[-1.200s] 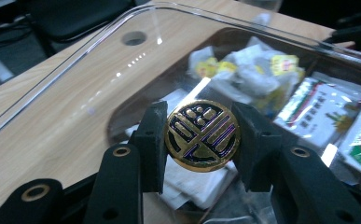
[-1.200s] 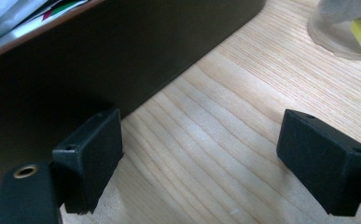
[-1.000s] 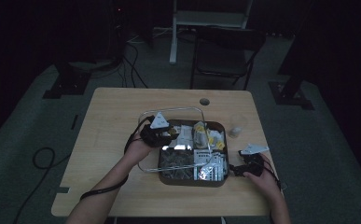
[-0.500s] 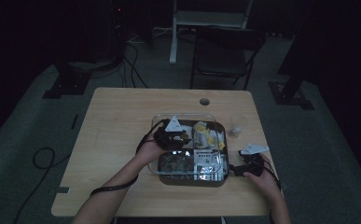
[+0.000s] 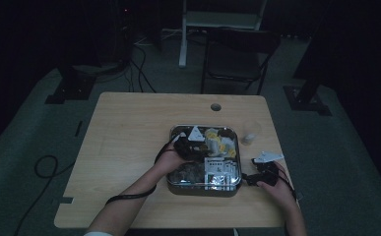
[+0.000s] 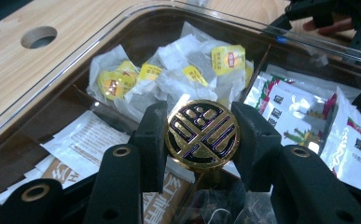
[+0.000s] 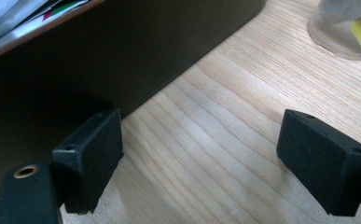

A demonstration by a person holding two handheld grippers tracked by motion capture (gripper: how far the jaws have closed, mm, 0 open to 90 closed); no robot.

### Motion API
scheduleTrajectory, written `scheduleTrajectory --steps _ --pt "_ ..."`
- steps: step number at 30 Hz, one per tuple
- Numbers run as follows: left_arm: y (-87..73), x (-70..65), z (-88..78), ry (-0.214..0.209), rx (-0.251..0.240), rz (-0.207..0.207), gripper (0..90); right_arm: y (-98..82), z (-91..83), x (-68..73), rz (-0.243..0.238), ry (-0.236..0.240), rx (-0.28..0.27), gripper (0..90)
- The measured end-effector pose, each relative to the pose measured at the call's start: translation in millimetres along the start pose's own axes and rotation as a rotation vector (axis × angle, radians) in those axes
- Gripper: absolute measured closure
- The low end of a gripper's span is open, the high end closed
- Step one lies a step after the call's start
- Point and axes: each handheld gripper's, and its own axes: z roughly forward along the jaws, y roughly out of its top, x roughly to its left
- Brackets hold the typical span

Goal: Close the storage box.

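Jaws of your left gripper (image 6: 201,140) clamp the round gold-and-black knob (image 6: 202,138) of the clear lid (image 6: 75,60) above the tea box (image 5: 204,189) (right gripper (image 7: 201,163) idle, gaping beside it); a tilt could catch its rim.

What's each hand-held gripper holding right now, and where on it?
The left hand-held gripper clamps a round gold-and-black knob by its rim, over the tea box. The right hand-held gripper is open, holding nothing.
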Motion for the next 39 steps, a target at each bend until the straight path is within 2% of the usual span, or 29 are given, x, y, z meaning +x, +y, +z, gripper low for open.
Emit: scheduleTrajectory --steps 3,12,15,19,30,31,32,34,36,37,38,39 --pt "-1.5 -1.7 3.3 0.006 0.016 0.018 59.5 0.0 0.0 0.0 0.000 0.000 0.000 14.0" --pt "-2.0 -7.3 7.2 -0.016 0.024 0.016 59.5 0.0 0.0 0.0 -0.001 0.000 0.000 14.0" --pt "-3.5 -7.1 8.3 -0.015 0.010 0.006 59.5 0.0 0.0 0.1 0.000 0.000 0.000 14.0" --pt "-5.9 -6.9 10.1 -0.001 0.002 0.015 59.4 0.0 -0.1 0.1 0.000 0.000 0.001 14.0" --pt "-5.6 -2.8 10.1 -0.045 0.010 0.003 58.5 0.0 0.0 0.0 0.000 0.000 0.000 14.0" --pt "-5.5 -1.6 9.1 -0.069 0.011 -0.007 54.3 0.0 0.0 0.0 0.000 0.000 0.000 13.9" --pt "-5.8 -1.2 7.8 -0.067 0.004 -0.014 47.7 0.0 0.0 0.0 0.000 0.000 0.000 13.9" --pt "-6.7 1.0 3.9 -0.065 0.002 -0.019 40.4 0.0 0.0 0.0 0.000 0.000 0.000 13.9" --pt "-7.9 4.5 -0.6 -0.062 -0.010 -0.041 37.2 0.0 0.0 0.0 0.000 0.000 0.000 13.9" --pt "-8.7 6.4 -3.1 -0.067 -0.008 -0.039 30.6 0.0 0.0 0.0 0.000 0.000 0.000 13.9" --pt "-9.2 7.8 -5.6 -0.064 -0.007 -0.048 28.0 0.0 0.0 0.0 0.000 0.000 0.000 14.0" --pt "-10.1 9.0 -7.8 -0.061 -0.017 -0.057 27.8 0.0 0.0 0.1 0.001 0.000 0.000 13.9"
